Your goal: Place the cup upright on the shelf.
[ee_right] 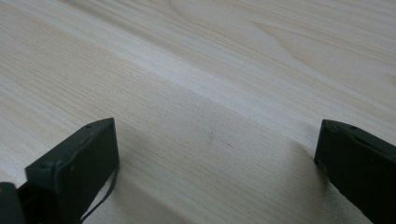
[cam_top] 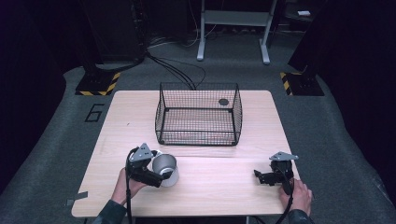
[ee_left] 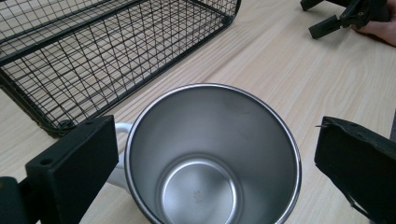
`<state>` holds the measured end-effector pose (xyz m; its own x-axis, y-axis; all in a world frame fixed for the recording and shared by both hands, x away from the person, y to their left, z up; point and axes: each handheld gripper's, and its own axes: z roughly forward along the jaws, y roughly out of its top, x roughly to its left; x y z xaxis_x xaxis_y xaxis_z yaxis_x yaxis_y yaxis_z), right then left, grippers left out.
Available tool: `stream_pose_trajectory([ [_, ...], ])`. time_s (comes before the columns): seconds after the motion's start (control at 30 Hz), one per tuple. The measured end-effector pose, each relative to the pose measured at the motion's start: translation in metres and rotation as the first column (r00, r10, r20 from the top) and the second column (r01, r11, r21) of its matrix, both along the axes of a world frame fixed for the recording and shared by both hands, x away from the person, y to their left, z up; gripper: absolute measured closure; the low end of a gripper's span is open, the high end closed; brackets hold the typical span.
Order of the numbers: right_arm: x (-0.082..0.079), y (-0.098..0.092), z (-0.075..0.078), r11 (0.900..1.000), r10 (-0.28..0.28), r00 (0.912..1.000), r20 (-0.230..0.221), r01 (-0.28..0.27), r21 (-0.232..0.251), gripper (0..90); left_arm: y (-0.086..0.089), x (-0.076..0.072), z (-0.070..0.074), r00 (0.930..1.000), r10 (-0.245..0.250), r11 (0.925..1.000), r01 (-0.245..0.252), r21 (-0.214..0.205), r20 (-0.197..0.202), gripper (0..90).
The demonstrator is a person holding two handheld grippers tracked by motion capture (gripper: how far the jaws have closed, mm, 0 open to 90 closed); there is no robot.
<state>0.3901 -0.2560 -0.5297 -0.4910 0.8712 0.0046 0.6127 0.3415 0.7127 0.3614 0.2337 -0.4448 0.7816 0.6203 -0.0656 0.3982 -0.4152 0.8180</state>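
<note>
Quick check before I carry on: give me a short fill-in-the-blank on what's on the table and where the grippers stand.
1. The left gripper has its jaws spread around a steel ____.
2. Inside, the mug is ____.
3. Beyond the mug stands a black wire ____.
4. The right gripper has its jaws open over bare ____.

Missing words: mug; empty; basket; table

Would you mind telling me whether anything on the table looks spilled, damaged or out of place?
Nothing stands out. The steel mug stands upright and empty between the open left gripper jaws; the wire basket sits square.
</note>
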Motion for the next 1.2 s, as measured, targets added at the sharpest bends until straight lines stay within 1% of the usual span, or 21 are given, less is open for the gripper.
stream_pose_trajectory([
  [0.17, 0.0, -0.0001, 0.0, 1.0, 0.001, 1.0, 0.0, -0.001, 0.0, 0.0, -0.0022, 0.003, -0.0029, 1.0, 0.002, 0.9999, -0.002, 0.012, 0.007, 0.0],
  [0.23, 0.0, -0.0001, 0.0, 1.0, 0.0, 1.0, 0.0, 0.0, 0.0, 0.0, -0.0029, 0.0034, -0.0037, 0.9999, 0.009, 0.9999, -0.009, 0.007, 0.009, 0.1],
  [0.47, 0.0, -0.0001, 0.0, 1.0, 0.001, 1.0, 0.0, -0.001, 0.0, 0.0, -0.006, 0.005, -0.0074, 0.9999, 0.006, 0.9999, -0.006, 0.012, 0.009, 0.2],
  [0.53, 0.0, -0.0001, 0.0, 1.0, 0.001, 1.0, 0.0, -0.001, 0.0, 0.0, -0.0089, 0.0033, -0.0083, 0.9998, -0.002, 0.9996, 0.001, 0.029, 0.022, 1.1],
  [0.6, 0.0, -0.0001, 0.0, 1.0, 0.001, 1.0, 0.0, -0.001, 0.0, 0.0, -0.0103, 0.0021, -0.0083, 0.9992, 0.006, 0.9991, -0.007, 0.042, 0.039, 5.0],
  [0.67, 0.0, -0.0001, 0.0, 1.0, 0.0, 1.0, 0.0, 0.0, 0.0, 0.0, -0.0102, 0.002, -0.0087, 0.999, 0.007, 0.9991, -0.009, 0.041, 0.044, 5.3],
  [0.7, 0.0, -0.0001, 0.0, 1.0, 0.0, 1.0, 0.0, 0.0, 0.0, 0.0, -0.0099, 0.0016, -0.0094, 0.9988, 0.014, 0.9994, -0.015, 0.032, 0.046, 5.3],
  [0.73, 0.0, -0.0001, 0.0, 1.0, 0.0, 1.0, 0.0, 0.0, 0.0, 0.0, -0.0098, 0.0014, -0.0091, 0.999, 0.008, 0.9993, -0.009, 0.037, 0.044, 5.3],
  [0.9, 0.0, -0.0001, 0.0, 1.0, 0.001, 1.0, 0.0, -0.001, 0.0, 0.0, -0.0101, 0.0007, -0.0091, 0.9987, 0.015, 0.999, -0.017, 0.041, 0.049, 5.7],
  [1.03, 0.0, -0.0001, 0.0, 1.0, 0.001, 1.0, 0.0, -0.001, 0.0, 0.0, -0.01, -0.0001, -0.0098, 0.9985, 0.018, 0.9993, -0.02, 0.032, 0.051, 6.2],
  [1.2, 0.0, -0.0001, 0.0, 1.0, 0.001, 1.0, 0.0, -0.001, 0.0, 0.0, -0.0096, -0.0002, -0.0097, 0.9984, 0.015, 0.9993, -0.017, 0.032, 0.054, 6.4],
])
